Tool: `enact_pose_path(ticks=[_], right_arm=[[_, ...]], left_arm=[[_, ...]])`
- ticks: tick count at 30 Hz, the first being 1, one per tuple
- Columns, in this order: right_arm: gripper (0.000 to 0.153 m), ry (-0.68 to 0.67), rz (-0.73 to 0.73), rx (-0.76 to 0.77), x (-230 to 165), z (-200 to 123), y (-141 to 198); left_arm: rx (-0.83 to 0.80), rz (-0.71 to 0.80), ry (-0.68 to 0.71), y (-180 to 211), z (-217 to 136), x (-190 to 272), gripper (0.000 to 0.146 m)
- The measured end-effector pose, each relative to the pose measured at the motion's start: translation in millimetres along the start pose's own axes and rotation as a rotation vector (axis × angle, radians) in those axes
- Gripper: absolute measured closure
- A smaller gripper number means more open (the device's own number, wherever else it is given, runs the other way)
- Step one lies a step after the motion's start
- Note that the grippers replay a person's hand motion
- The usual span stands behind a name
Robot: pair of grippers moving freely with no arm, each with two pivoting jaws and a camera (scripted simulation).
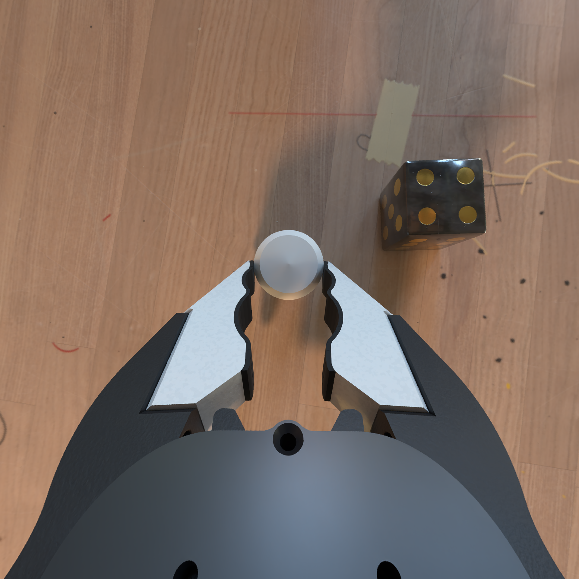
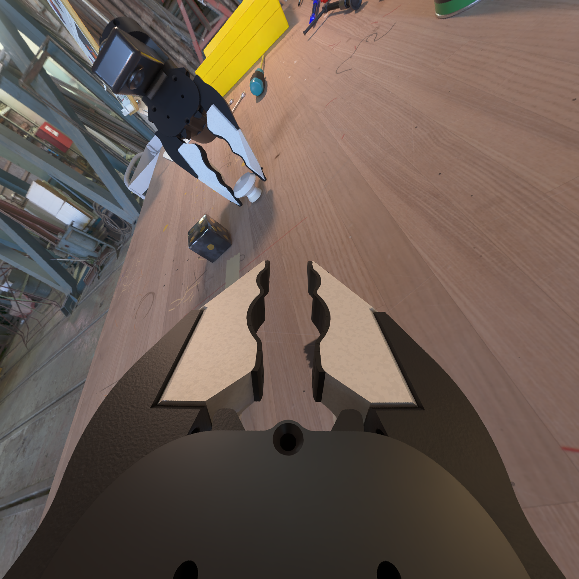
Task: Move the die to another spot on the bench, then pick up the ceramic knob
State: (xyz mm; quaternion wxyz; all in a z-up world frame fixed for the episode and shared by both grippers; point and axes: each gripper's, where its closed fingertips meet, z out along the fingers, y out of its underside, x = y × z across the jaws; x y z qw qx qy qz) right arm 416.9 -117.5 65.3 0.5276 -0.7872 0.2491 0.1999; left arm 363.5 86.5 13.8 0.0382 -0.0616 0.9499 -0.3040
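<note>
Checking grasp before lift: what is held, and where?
The left gripper clamps the ceramic knob by its round head; the right gripper holds nothing.

bench (image 1: 156, 156): matt scuffed wood | die (image 1: 438, 200): glossy black | knob (image 1: 288, 264): smooth satin ceramic

Knob (image 1: 288, 264): on worktop (image 1: 125, 156), between left tongs (image 1: 288, 269) tips.
Die (image 1: 434, 203): on worktop, right of left tongs, ahead-left of right tongs (image 2: 288, 266).
Tape strip (image 1: 391, 120): just beyond die.
</note>
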Motion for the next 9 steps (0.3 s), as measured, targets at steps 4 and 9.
enact_pose_path(ticks=[4, 9], right_arm=[[0.129, -0.001, -0.001, -0.002, -0.5, 0.1, 0.2], [0.129, -0.002, -0.002, -0.001, -0.8, -0.2, 0.1]], left_arm=[[0.015, -0.031, 0.028, 1.1, 0.4, -0.8, 0.103], [0.032, -0.051, 0.037, 1.4, 0.4, -1.3, 0.103]])
